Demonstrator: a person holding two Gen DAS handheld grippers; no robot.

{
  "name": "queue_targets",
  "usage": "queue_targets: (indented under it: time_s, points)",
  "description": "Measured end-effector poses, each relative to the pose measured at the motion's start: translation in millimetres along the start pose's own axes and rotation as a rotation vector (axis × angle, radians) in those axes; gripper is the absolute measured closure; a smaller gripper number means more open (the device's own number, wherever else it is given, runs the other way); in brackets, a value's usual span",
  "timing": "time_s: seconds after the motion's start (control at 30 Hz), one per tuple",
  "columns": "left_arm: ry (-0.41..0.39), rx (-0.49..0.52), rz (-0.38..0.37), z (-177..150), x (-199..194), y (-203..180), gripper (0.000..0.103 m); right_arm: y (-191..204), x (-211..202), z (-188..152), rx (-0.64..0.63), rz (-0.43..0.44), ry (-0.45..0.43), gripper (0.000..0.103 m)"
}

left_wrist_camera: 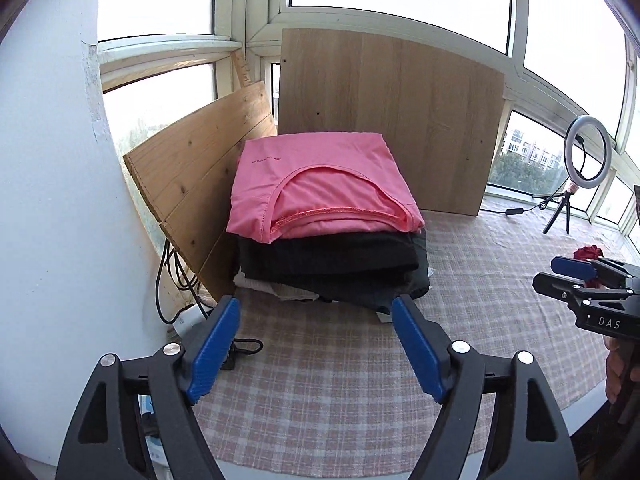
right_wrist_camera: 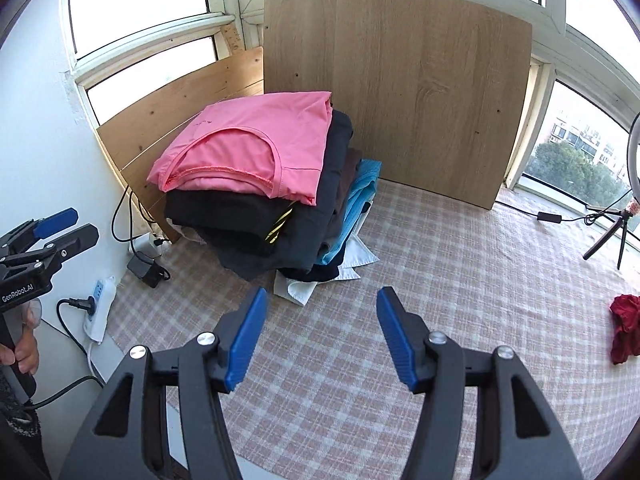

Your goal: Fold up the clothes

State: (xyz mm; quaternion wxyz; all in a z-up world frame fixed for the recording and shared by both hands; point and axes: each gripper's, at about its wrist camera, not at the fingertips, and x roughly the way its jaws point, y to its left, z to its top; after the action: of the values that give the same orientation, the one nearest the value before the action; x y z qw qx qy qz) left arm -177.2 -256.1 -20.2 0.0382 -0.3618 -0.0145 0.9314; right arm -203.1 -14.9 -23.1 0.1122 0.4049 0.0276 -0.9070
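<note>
While empty and parted: two grippers' fingers (left_wrist_camera: 316,344) (right_wrist_camera: 322,336), one pink shirt (left_wrist_camera: 320,184) atop one stack.

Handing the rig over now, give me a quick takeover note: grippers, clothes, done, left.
Left gripper: open, empty, short of the stack.
Right gripper: open, empty.
Stack of folded clothes sits on the checked cloth against the wooden boards; pink shirt folded on top.
Done: pink shirt folded and stacked, nothing held.
Left: a red garment lies crumpled and unfolded at the right side of the cloth; likely the next piece to fold.
</note>
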Motion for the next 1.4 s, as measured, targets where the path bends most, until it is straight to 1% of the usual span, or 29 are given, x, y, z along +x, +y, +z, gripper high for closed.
queue_targets:
  time_s: [0.07,0.23,0.33,0.4,0.57,0.67,0.77,0.97,1.03,1.17,1.4]
  points:
    - [-0.006,-0.020,0.030,-7.3,-14.1,-2.9,0.026,-3.4,-12.7,-8.0,0.010,0.000,-0.012,0.047]
    - [0.003,-0.082,0.073,-31.2,-42.0,-17.3,0.026,-17.6,-44.8,-32.3,0.012,0.018,-0.029,0.047]
    - [0.016,-0.094,0.070,-48.7,-58.3,-37.4,0.026,-28.4,-63.3,-52.3,-0.003,0.012,-0.025,0.046]
    - [0.027,-0.092,0.093,-61.1,-69.5,-54.6,0.026,-36.2,-76.1,-68.2,-0.014,0.005,-0.024,0.046]
    - [0.042,-0.111,0.089,-93.1,-102.6,-92.4,0.026,-57.9,-107.3,-106.1,-0.024,0.007,-0.019,0.046]
    - [0.046,-0.129,0.098,-109.7,-121.6,-105.4,0.026,-69.2,-124.4,-124.2,-0.029,0.015,-0.026,0.046]
    - [0.041,-0.148,0.078,-121.9,-140.0,-112.7,0.026,-75.9,-139.8,-136.8,-0.036,0.023,-0.040,0.045]
    - [0.017,-0.127,0.075,-135.3,-169.7,-130.7,0.026,-79.2,-167.7,-155.2,-0.056,0.039,-0.077,0.045]
    - [0.009,-0.116,0.063,-137.8,-176.8,-137.9,0.026,-79.5,-175.6,-160.1,-0.062,0.039,-0.089,0.045]
    - [0.004,-0.100,0.056,-139.4,-185.2,-150.1,0.026,-81.9,-186.1,-166.7,-0.071,0.037,-0.102,0.045]
    - [-0.016,-0.087,0.003,-138.3,-194.2,-160.4,0.026,-93.8,-195.1,-174.0,-0.067,0.024,-0.112,0.045]
